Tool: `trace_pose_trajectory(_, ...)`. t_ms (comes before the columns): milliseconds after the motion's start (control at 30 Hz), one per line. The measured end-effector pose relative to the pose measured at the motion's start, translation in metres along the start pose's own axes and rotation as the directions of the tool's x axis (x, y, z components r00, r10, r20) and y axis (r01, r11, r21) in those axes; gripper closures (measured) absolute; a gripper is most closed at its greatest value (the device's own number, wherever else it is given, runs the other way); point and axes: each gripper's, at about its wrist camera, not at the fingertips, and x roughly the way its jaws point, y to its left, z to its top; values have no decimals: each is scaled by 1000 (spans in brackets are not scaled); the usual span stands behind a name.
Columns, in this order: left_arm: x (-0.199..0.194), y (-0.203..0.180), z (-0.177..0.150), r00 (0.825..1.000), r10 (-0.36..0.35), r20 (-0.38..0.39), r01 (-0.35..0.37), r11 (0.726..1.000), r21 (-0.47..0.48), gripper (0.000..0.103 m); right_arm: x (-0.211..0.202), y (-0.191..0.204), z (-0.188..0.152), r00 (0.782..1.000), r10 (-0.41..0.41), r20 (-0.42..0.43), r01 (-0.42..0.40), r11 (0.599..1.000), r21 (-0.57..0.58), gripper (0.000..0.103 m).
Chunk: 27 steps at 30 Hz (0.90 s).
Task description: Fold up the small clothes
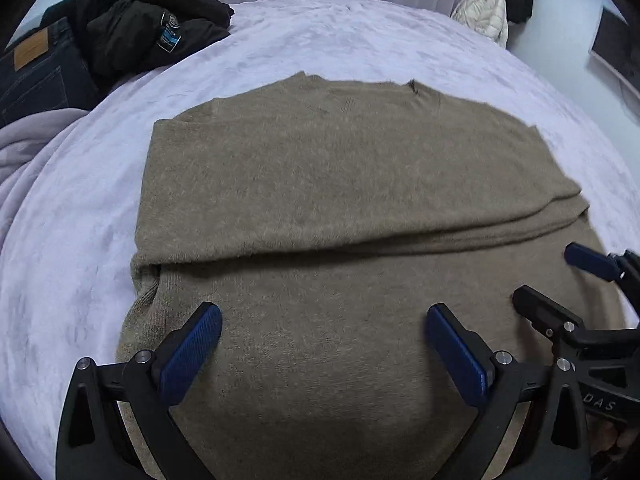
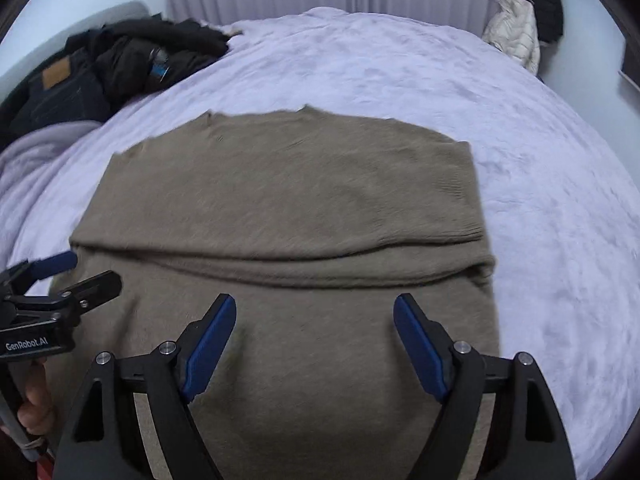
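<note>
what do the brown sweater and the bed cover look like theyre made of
Brown sweater: a soft, fuzzy knit, maybe wool or a blend; fine surface fuzz and ribbed cuff. Bed cover: pale lilac plush fleece, judging by its crushed, mottled nap.

We see a lilac blanket [image 1: 328,36] covering the bed, with a black jacket [image 1: 132,24] and dark jeans [image 1: 36,72] piled at its far left, and a cream puffer coat [image 1: 484,8] hanging far right.

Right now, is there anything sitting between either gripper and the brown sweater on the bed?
Nothing visible. The left gripper and right gripper are both open directly over the brown sweater, with only its bare knit between the fingers. The dark clothes pile lies well away on the bed.
</note>
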Motion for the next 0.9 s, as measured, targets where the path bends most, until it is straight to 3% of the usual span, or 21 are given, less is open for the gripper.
trace_pose_trajectory(33, 8, 4, -3, 999, 33, -19, -33, 999, -7, 0, 10, 10, -5, 1000, -21, -19, 20, 998, -52, 19)
trace_pose_trajectory(67, 8, 15, -6, 1000, 0, -29, -2, 999, -44, 0, 18, 11, -9, 998, -62, -18, 60, 995, -85, 19)
trace_pose_trajectory(133, -1, 37, -13, 1000, -16, -24, 13, 994, -104, 0, 18, -9, -14, 999, -47, -9, 47, 999, -26, 19)
trace_pose_trajectory(200, -8, 49, -25, 1000, 5, -18, -6, 996, -90, 0, 10, -39, -21, 998, -55, -6, 55, 996, 66, 19)
trace_pose_trajectory(267, -16, 59, -38, 1000, 5, -10, -6, 998, -69, 0, 5, -59, -32, 994, -105, -8, 105, 992, 70, 19)
trace_pose_trajectory(333, -30, 56, -45, 999, 32, -5, -32, 997, -74, 0, -6, -69, -42, 997, -75, -13, 76, 994, 84, 19)
trace_pose_trajectory(400, -43, 39, -44, 1000, 15, 20, -14, 997, -71, 0, -21, -57, -45, 991, -130, -13, 130, 990, 55, 19)
trace_pose_trajectory(467, -49, 7, -47, 996, -80, 26, 80, 997, -23, 0, -36, -31, -48, 998, -54, 28, 53, 999, 7, 19)
trace_pose_trajectory(500, -51, -6, -52, 996, -91, 22, 90, 996, 13, 3, -37, -13, -49, 1000, 10, 28, -9, 999, -31, 19)
trace_pose_trajectory(567, -43, -25, -65, 1000, 8, 22, -10, 996, 84, 0, -33, 20, -61, 996, 88, -9, -88, 989, -119, 24)
trace_pose_trajectory(600, -39, -24, -74, 1000, 17, 19, -18, 995, 96, 0, -32, 30, -70, 1000, 17, 3, -17, 985, -173, 25)
trace_pose_trajectory(633, -42, -16, -83, 999, -6, 39, 3, 997, 82, 0, -34, 31, -79, 999, 2, 37, 6, 978, -207, 23)
trace_pose_trajectory(767, -62, 18, -112, 997, -12, 78, 9, 999, 38, 0, -46, -18, -104, 997, 44, 61, -36, 993, -114, 21)
trace_pose_trajectory(900, -77, 39, -143, 996, 9, 91, -13, 999, 38, 0, -70, -59, -139, 997, -12, 73, 17, 997, -76, 20)
